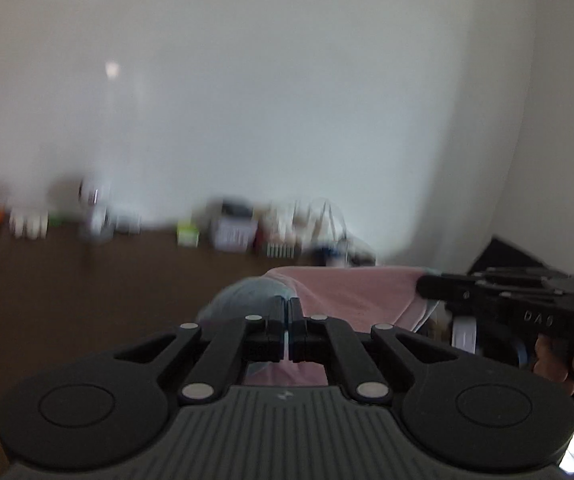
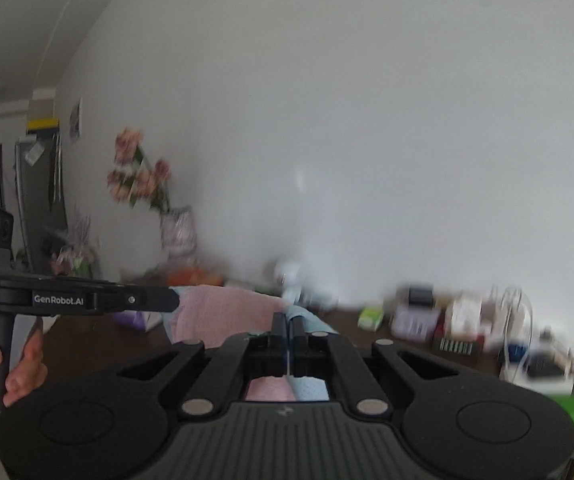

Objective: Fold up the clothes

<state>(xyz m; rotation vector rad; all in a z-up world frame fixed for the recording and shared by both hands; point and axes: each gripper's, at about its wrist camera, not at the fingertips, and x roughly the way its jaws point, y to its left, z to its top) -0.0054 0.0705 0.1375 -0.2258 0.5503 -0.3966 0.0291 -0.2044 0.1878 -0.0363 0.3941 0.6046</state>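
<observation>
Pink and pale blue cloth [image 1: 351,292] hangs stretched between my two grippers, lifted clear of the dark brown table [image 1: 67,300]. On my left gripper [image 1: 287,312] the jaws are pressed together with a thin edge of the fabric pinched in the slit between them; the blue part bulges just behind the fingertips and the pink part runs off to the right. There I see the right gripper [image 1: 421,286] from the side, its black tip touching the pink edge, with the hand [image 1: 559,364] wrapped round its handle below.

From the right wrist camera, the right gripper [image 2: 288,320] is likewise closed tight, a pale sliver of cloth [image 2: 223,312] caught between the jaws, pink to the left and blue to the right. My left gripper [image 2: 175,300] reaches in from the left, its tip at the pink edge, and the left hand [image 2: 19,364] grips its handle.

Blurred clutter of boxes and chargers [image 2: 459,324] lines the far side of the table against the white wall [image 2: 367,120], and pink flowers [image 2: 139,176] stand further left.
</observation>
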